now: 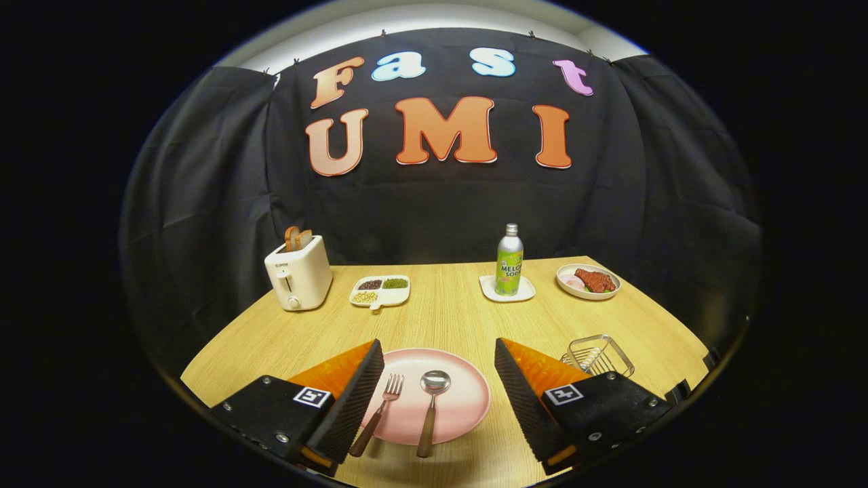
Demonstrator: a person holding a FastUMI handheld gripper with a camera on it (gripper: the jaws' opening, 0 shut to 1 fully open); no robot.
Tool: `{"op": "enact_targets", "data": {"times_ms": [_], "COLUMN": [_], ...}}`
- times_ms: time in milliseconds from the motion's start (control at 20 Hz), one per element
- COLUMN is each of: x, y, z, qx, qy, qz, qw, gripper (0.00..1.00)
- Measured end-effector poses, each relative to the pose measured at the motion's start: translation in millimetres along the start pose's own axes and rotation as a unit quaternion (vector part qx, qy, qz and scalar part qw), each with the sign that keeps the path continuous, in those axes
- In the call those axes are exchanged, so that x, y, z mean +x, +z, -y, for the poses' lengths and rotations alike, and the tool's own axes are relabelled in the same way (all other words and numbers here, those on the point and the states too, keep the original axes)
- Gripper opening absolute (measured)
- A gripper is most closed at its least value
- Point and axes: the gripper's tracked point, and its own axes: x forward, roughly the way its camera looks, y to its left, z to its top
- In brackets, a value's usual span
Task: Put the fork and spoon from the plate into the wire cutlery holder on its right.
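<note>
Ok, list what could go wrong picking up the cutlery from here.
1. The fork and spoon lie close together on the pink plate, between the open fingers of the hand-held gripper; closing may catch both or knock one aside.
2. Both lie flat, so the fingers might slip off or push the plate.
3. The wire cutlery holder sits partly behind the right finger, so the drop could miss.

Fork (pixel 380 413) & spoon (pixel 430 410), brown handles, lie side by side on pink plate (pixel 468 400) btwn the fingers; wire cutlery holder (pixel 598 354) empty, just beyond right finger.
</note>
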Motion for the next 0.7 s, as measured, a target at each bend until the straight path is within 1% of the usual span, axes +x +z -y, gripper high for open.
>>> {"op": "enact_targets", "data": {"times_ms": [450, 700], "x": [0.9, 4.8], "y": [-25.2, -45.8], "z": [-5.5, -8.1], "qx": [-0.020, -0.031], "qy": [0.002, 0.002], "qz": [-0.025, -0.050], "qw": [0.999, 0.998], "gripper": [0.99, 0.99]}}
